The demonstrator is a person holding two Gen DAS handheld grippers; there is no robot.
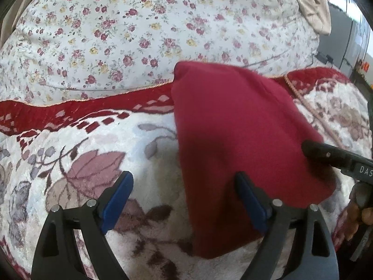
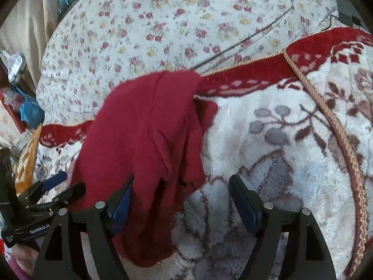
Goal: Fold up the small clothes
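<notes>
- Both grippers stand wide with nothing clamped: the left gripper [image 1: 184,193] has the cloth's near edge lying between its pads, the right gripper [image 2: 180,196] straddles the rumpled side.
- One dark red garment [image 1: 237,140], folded narrow, lies on the plush floral blanket [image 1: 93,154], seemingly set down so the fold can settle.
- Beyond it spreads a rose-print quilt [image 1: 139,23].

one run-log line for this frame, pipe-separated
stage: fold in progress | item: red garment flat on plush blanket | left gripper: open, straddles garment edge | right gripper: open, nothing held
</notes>
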